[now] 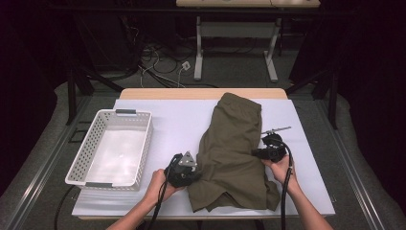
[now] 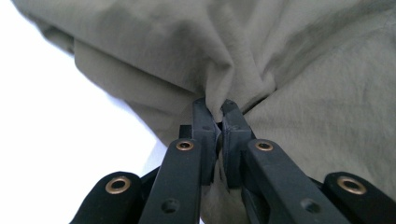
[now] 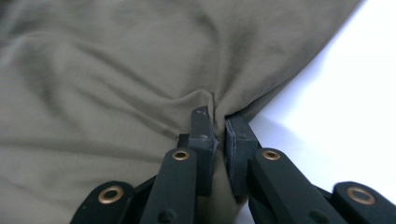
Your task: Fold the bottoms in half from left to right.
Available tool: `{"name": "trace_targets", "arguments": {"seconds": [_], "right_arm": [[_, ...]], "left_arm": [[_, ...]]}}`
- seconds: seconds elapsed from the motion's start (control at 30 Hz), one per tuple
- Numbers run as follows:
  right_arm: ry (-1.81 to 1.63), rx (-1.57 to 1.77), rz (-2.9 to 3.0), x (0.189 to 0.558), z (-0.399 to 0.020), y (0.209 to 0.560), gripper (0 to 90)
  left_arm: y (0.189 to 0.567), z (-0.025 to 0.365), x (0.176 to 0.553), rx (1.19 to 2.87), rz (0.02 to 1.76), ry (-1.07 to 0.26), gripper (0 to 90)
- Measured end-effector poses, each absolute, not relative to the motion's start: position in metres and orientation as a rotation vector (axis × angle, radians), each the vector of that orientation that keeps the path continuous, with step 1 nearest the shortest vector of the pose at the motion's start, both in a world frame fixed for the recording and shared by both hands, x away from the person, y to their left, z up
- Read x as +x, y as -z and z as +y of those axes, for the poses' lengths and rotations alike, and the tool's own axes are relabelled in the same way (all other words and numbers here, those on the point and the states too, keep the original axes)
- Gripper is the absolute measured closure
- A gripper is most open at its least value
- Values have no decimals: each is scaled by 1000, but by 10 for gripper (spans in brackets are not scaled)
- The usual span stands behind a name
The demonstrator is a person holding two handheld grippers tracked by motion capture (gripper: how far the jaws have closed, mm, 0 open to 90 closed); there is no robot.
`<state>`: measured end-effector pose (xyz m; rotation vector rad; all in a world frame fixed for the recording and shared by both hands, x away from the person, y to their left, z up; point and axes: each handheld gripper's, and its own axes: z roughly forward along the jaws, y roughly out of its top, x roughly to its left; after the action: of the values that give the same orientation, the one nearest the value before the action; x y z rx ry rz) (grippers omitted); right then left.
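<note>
High view: olive-green shorts (image 1: 232, 153) lie on the white sheet (image 1: 177, 124) covering the table, right of centre, waistband end toward the far edge, leg hems toward the person. Fabric looks folded lengthwise, tho the layering is hard to make out from up here. Left gripper (image 1: 187, 173) sits at the shorts' left edge near the front, held by the left hand (image 1: 158, 184); right gripper (image 1: 262, 153) sits at the right edge, a bit farther back, held by the right hand (image 1: 280, 167). Both touch the cloth. A white perforated basket (image 1: 79, 158) stands on the left part of the sheet, well apart from the shorts. Cables run off both grippers toward the bottom edge.

Left gripper view: jaws are clenched on a pinch of the shorts (image 2: 289, 70); cloth bunches into a pucker right where the tips (image 2: 217, 112) meet, w/ creases fanning outward. White sheet shows at left.

Right gripper view: same story, jaws clamped on a fold of the shorts (image 3: 116, 70) near the edge, cloth gathered at the tips (image 3: 217, 119). White sheet shows at right, just beside the pinch.
</note>
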<state>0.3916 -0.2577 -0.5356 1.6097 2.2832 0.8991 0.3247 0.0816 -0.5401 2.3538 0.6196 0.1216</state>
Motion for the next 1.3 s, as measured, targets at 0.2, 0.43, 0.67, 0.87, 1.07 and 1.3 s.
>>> {"name": "trace_targets", "arguments": {"seconds": [0.2, 0.43, 0.67, 0.87, 1.07, 1.3], "right_arm": [[-775, 1480, 2219, 394, -259, 537, 773], [-864, 1522, 2193, 405, -271, 539, 403], [-865, 1550, 2224, 414, -268, 548, 357], [-868, 1553, 2227, 415, -267, 549, 370], [-886, 1542, 2217, 416, -266, 546, 376], [-905, 1581, 2210, 417, -265, 549, 383]], "left_arm": [[543, 72, 323, 2383, 586, -140, 870], [527, 73, 326, 2336, 654, -190, 443], [510, 78, 330, 2268, 742, -232, 157], [507, 82, 341, 2264, 816, -257, 51], [503, 78, 353, 2249, 869, -278, 2], [501, 68, 373, 2222, 930, -294, 0]]}}
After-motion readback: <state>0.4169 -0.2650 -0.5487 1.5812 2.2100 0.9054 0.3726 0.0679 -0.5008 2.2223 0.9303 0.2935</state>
